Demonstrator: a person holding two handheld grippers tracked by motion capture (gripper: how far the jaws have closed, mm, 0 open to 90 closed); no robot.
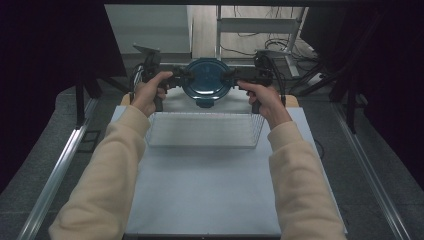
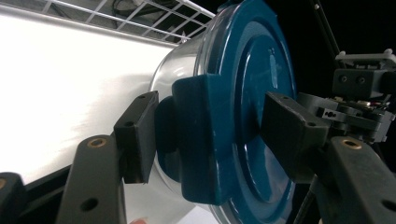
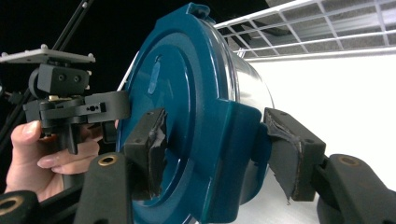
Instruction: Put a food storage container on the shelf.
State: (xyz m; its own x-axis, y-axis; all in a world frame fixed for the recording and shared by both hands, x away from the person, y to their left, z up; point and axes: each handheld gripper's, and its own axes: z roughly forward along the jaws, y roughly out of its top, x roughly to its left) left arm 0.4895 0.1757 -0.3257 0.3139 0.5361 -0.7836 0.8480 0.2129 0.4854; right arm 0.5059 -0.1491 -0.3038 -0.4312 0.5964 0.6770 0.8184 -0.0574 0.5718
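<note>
While both grippers are clamping the container [image 1: 206, 80] (blue lid up) at upper centre, left jaws and right jaws are squeezing its latches above the basket [image 1: 202, 131].

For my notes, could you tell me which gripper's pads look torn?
The right gripper: its pads are frayed; the left gripper's look intact.

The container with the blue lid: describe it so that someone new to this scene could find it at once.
Start at the white table and go to the wire basket at its far end. Just beyond and above it, the container hangs between the left hand-held gripper and the right hand-held gripper. It is round and clear-walled, with a dark blue clip-on lid.
</note>
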